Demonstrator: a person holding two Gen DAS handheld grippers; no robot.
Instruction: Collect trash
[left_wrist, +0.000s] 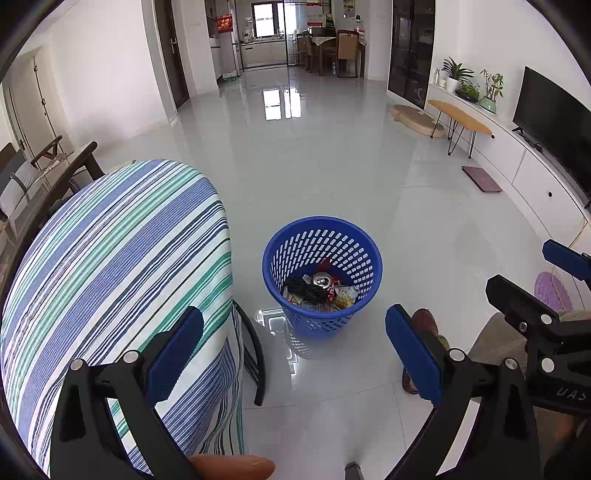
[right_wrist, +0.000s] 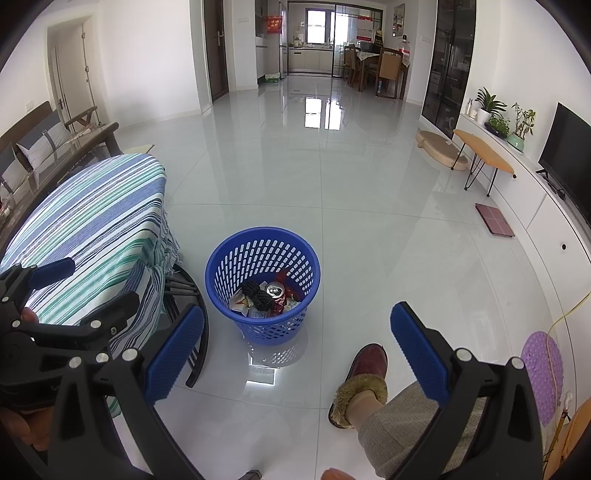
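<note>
Left wrist view: a blue plastic wastebasket (left_wrist: 322, 273) with slotted walls stands upright on the glossy pale tile floor (left_wrist: 314, 166). Inside it lie a silver can (left_wrist: 322, 280) seen top-up, dark knotted black items (left_wrist: 304, 290), and crumpled yellow and red wrappers (left_wrist: 345, 295). The left gripper (left_wrist: 293, 356) has its blue-padded fingers (left_wrist: 173, 354) spread wide with nothing between them. The basket sits beyond the fingertips, in the gap between them and a little toward the right pad, well apart from both. To the left, close to the left finger, a striped blue, green and white cloth (left_wrist: 118, 266) covers a rounded piece of furniture. At the right edge the right gripper (left_wrist: 554, 273) shows from the side, its fingers parted and empty. A brown slipper (left_wrist: 424, 325) peeks out behind the right pad.

Right wrist view: the same basket (right_wrist: 263, 284) stands on the floor (right_wrist: 351, 184), left of centre, with the can (right_wrist: 274, 290), black items (right_wrist: 258, 295) and wrappers (right_wrist: 243, 306) at its bottom. The right gripper (right_wrist: 297, 349) is opened wide and holds nothing. The basket lies ahead of the fingertips, nearer the left pad (right_wrist: 173, 354), touching neither. The striped cloth (right_wrist: 92, 229) is at far left, with the left gripper (right_wrist: 88, 284) over it. A slippered foot (right_wrist: 364, 380) rests on the floor, near, between the pads.
</note>
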